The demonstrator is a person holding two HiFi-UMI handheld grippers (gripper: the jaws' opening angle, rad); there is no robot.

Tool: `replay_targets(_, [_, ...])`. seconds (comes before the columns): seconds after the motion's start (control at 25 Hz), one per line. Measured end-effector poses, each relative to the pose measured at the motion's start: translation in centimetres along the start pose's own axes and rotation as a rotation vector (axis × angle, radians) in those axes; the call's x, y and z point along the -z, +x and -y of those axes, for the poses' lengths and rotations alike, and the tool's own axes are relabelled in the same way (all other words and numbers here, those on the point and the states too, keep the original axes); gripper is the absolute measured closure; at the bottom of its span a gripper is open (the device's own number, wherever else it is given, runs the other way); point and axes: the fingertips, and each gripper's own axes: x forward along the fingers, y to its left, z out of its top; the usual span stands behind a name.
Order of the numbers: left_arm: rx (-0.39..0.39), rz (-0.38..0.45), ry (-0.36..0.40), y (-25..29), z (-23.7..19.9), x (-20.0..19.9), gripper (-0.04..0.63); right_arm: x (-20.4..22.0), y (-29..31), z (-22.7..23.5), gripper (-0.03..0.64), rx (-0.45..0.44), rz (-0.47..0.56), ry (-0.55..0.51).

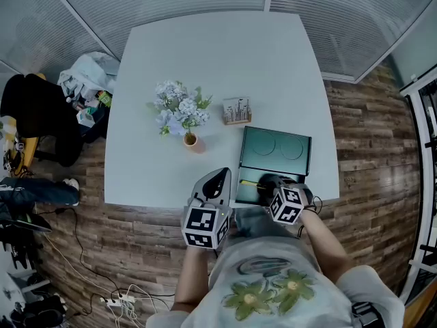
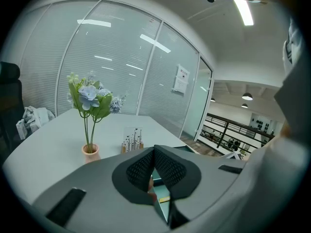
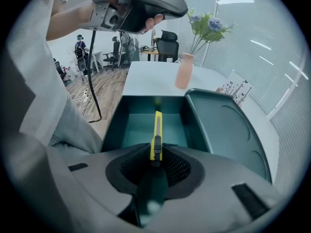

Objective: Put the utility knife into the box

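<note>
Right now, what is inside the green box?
The utility knife, clamped in the right gripper, pokes over the bare floor of the box. The gripper covers the near end.

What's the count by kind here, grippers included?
flower vase: 1
card stand: 1
box: 1
utility knife: 1
grippers, left gripper and right gripper: 2
Total: 6

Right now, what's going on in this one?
A person at a white table has a handheld gripper in each hand. The right gripper is shut on a yellow utility knife, holding it over the open compartment of a dark green box whose lid lies open alongside. The knife is not yet released. The left gripper is shut and empty, just left of the box near the table's front edge.
</note>
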Motion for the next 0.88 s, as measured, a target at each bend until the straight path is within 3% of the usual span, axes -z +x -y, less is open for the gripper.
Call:
replay_targets(0.28, [0.001,-0.006,0.000,0.23,0.08,0.11,0.594,1.11,0.71,-0.25,0.534,-0.024,-0.052,0.002])
replay_targets(0.88, [0.007,-0.017,0.011,0.41,0.64,0.38,0.594,1.11,0.74,-0.55,0.495,-0.022,-0.063,-0.005])
